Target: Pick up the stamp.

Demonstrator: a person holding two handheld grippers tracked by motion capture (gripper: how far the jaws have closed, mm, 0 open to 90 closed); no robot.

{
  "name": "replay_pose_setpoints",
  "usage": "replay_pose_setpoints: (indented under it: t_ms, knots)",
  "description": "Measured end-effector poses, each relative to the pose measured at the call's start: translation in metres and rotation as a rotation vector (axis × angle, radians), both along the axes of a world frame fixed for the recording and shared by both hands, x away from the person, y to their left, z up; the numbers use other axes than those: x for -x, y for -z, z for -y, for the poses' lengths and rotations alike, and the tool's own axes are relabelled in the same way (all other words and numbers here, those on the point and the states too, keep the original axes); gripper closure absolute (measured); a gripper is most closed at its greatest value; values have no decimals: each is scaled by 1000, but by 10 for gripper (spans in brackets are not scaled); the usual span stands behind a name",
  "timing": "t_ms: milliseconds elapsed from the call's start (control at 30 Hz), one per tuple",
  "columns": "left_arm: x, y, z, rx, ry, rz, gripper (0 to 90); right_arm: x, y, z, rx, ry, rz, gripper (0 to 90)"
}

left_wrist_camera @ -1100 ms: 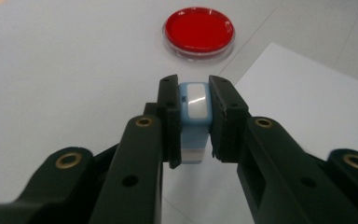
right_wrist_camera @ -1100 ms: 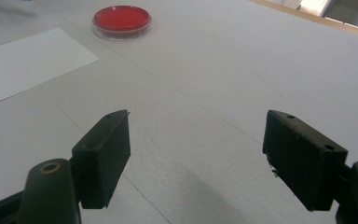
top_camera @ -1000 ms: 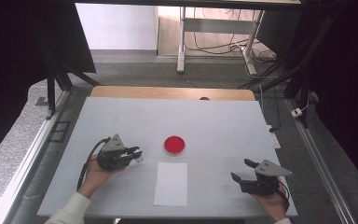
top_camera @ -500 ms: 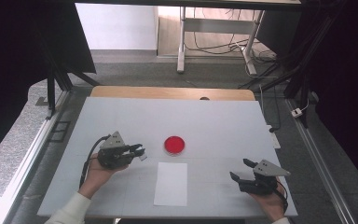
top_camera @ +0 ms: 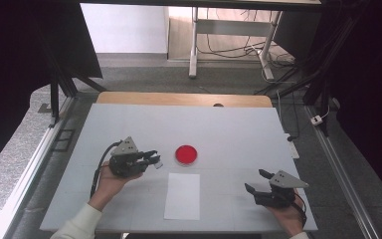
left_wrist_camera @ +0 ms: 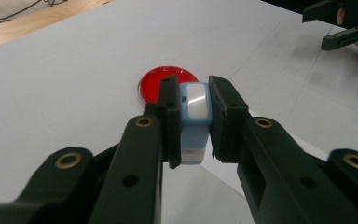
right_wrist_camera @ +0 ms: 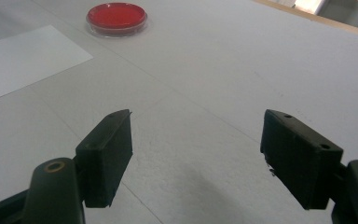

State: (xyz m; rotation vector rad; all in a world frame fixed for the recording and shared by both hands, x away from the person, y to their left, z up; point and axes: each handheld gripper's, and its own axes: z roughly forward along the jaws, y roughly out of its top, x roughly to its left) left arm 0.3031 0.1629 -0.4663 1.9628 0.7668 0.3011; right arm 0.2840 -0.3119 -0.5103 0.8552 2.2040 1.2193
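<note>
- Our left gripper [top_camera: 151, 159] has lifted slightly, jaws clamped on a small blue block [left_wrist_camera: 195, 122], nearing the red dish [top_camera: 186, 155] mid-counter.
- Our right gripper [top_camera: 258, 181] waits open-jawed near the counter's right edge.

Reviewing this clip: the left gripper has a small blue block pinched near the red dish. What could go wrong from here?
1. The left gripper pinches the blue block only at its jaw tips, so it might slip or twist out.
2. The red dish sits just beyond the block and could be nudged.
3. The white sheet lies loose below and could be dragged.
</note>
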Motion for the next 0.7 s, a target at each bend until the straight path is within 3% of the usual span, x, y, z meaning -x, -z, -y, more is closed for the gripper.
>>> replay_pose_setpoints:
  t_ms: [700]
  knots:
    - [-6,-9,24,26,56,7,750,0,1,-1,8,4,6,244]
